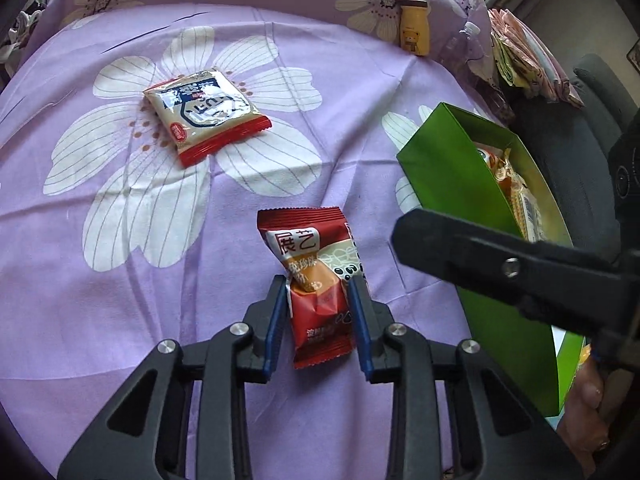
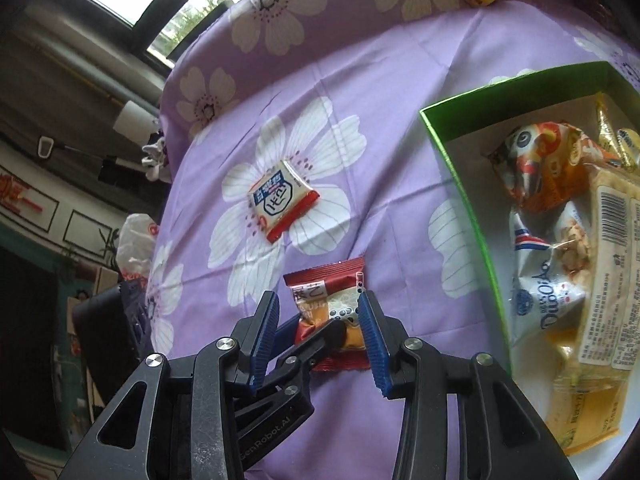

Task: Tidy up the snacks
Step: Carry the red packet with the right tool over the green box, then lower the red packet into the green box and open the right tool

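My left gripper [image 1: 318, 286] is shut on a red snack packet [image 1: 316, 276], its blue pads pinching the packet's lower half over the purple flowered cloth [image 1: 120, 320]. The packet also shows in the right wrist view [image 2: 332, 308]. My right gripper [image 2: 318, 304] is open and empty, hovering just above the left gripper and the packet. A beige packet with a red edge [image 1: 206, 114] lies flat farther back on a white flower; it also shows in the right wrist view [image 2: 282, 200]. A green box [image 2: 460, 168] at the right holds several snack bags.
A small yellow bottle [image 1: 416, 28] stands at the cloth's far edge. A clear water bottle [image 1: 466, 42] and a stack of packets [image 1: 524, 56] lie beyond the box. A dark chair [image 1: 568, 152] is at the right.
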`<action>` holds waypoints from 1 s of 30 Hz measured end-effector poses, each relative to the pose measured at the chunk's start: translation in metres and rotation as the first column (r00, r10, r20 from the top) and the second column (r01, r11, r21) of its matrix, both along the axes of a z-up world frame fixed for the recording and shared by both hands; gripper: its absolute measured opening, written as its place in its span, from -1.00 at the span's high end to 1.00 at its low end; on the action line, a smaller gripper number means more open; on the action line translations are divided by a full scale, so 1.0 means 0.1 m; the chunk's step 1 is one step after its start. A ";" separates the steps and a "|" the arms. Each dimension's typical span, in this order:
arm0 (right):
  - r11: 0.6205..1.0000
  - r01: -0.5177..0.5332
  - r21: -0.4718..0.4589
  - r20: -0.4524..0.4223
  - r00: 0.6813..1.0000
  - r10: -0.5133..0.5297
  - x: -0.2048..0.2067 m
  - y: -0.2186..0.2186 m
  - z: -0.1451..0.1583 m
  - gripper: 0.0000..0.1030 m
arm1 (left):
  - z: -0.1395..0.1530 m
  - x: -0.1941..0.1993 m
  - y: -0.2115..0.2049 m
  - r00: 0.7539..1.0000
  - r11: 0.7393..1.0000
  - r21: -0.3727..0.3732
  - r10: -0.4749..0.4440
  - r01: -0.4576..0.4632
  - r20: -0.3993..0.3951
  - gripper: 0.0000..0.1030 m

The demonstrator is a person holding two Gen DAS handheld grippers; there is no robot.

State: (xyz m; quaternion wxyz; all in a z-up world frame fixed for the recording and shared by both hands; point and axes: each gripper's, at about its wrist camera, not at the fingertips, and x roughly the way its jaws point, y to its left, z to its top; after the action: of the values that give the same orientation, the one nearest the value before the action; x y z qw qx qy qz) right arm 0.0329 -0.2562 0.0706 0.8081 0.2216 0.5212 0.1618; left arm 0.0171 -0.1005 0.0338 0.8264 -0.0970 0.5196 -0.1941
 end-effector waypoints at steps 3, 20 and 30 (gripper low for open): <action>1.000 0.002 -0.022 -0.064 0.998 -0.003 0.09 0.10 -0.18 0.15 | -0.01 0.02 0.00 1.000 1.000 -0.002 0.002 -0.002 -0.008 0.38; 0.999 0.012 -0.037 -0.010 1.000 -0.012 0.12 0.12 -0.15 0.15 | 0.36 -0.09 -0.02 0.992 0.996 -0.078 -0.024 0.034 0.122 0.41; 0.979 0.200 -0.028 0.192 0.963 -0.191 -0.25 -0.51 0.51 0.14 | 0.88 -0.24 -0.68 0.946 0.975 -0.096 -0.167 0.200 0.278 0.43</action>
State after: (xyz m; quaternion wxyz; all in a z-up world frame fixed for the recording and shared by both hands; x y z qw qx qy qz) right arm 0.0082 -0.3071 0.1214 0.8708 0.2366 0.4218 0.0888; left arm -0.0069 -0.1688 0.1216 0.8597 -0.0717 0.3970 -0.3133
